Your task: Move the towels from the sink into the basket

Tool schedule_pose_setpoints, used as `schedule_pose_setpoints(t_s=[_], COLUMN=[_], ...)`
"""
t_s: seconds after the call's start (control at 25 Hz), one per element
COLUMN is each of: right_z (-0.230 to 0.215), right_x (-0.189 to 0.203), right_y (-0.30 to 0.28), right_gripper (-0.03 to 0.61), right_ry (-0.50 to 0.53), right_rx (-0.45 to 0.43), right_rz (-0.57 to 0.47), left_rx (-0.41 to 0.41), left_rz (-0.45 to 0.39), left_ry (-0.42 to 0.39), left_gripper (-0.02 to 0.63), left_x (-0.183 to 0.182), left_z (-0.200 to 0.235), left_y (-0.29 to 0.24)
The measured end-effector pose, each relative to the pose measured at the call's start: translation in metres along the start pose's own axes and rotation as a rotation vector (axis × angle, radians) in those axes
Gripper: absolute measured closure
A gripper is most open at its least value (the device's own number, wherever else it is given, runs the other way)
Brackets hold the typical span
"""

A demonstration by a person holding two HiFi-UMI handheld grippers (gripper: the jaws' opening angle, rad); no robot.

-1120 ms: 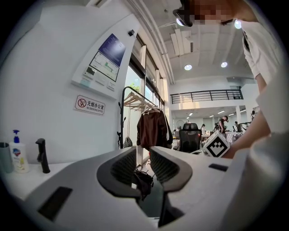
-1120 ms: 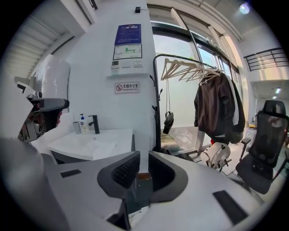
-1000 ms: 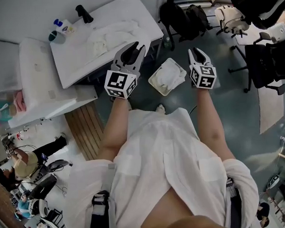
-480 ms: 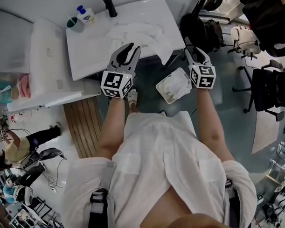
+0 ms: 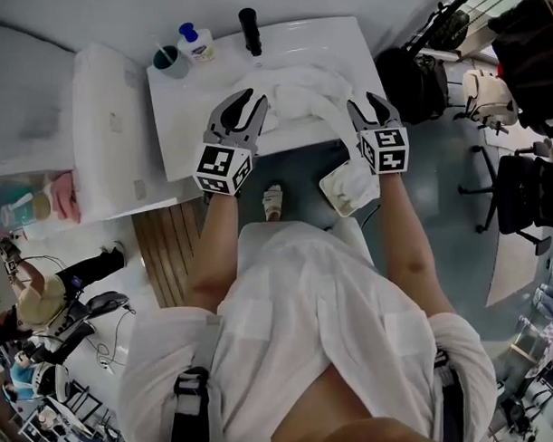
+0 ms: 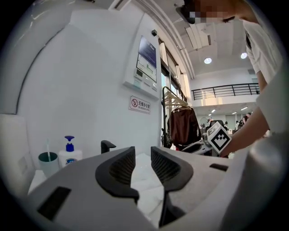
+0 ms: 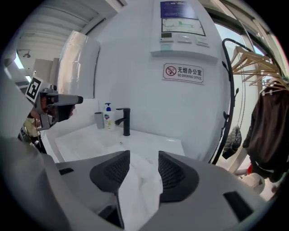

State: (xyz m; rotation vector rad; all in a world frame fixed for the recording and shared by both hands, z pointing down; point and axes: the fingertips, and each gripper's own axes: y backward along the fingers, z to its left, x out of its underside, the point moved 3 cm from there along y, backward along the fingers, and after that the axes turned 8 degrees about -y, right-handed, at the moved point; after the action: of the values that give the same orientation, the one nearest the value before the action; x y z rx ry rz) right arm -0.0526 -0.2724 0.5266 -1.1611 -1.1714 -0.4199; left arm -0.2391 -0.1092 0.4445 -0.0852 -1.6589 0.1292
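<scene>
While both tools are stretched out over the white counter, I see the crumpled white towels heaped in the sink, in front of the black tap. The heap spreads to the right and reaches the front edge of the counter there.

I have the left tool released. Its two dark jaws stand apart with nothing between them, and they point at the left side of the towel heap. In the left gripper view only white cloth, lying further on, shows through the gap.

The jaws of the right tool have just been opening and now stand apart over the right end of the heap. In the right gripper view white cloth fills the gap between the ribbed pads. I believe it lies under the jaws and is not pinched, but the wide-angle picture does not let me say whether it touches a pad.

On the grey floor, just beside the counter front, stands the white square basket, partly covered in the head view by the right tool's marker cube. One folded white towel already lies inside it.

At the back left corner of the counter, a white soap bottle with blue pump stands just beside a teal cup.
</scene>
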Motion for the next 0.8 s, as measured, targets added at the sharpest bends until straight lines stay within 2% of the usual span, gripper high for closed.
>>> schedule_pose_setpoints(t_s=[0.4,0.6,0.8], right_z=[0.050,0.067,0.078], right_x=[-0.008,0.005,0.040], right_y=[-0.100,-0.143,-0.177], right_gripper=[0.335,0.322,0.304], right_ry=[0.051,0.145,0.276], right_rx=[-0.098,-0.152,-0.223], right_rz=[0.077,0.160,0.309], left_rx=[0.004,-0.002,0.000], left_rz=[0.044,0.060,0.072], left_ry=[0.007,0.017,0.031], left_gripper=[0.512,0.512,0.506], left_x=[0.031,0.047,0.061], left_z=[0.077,0.102,0.111], left_y=[-0.012,-0.017,-0.022])
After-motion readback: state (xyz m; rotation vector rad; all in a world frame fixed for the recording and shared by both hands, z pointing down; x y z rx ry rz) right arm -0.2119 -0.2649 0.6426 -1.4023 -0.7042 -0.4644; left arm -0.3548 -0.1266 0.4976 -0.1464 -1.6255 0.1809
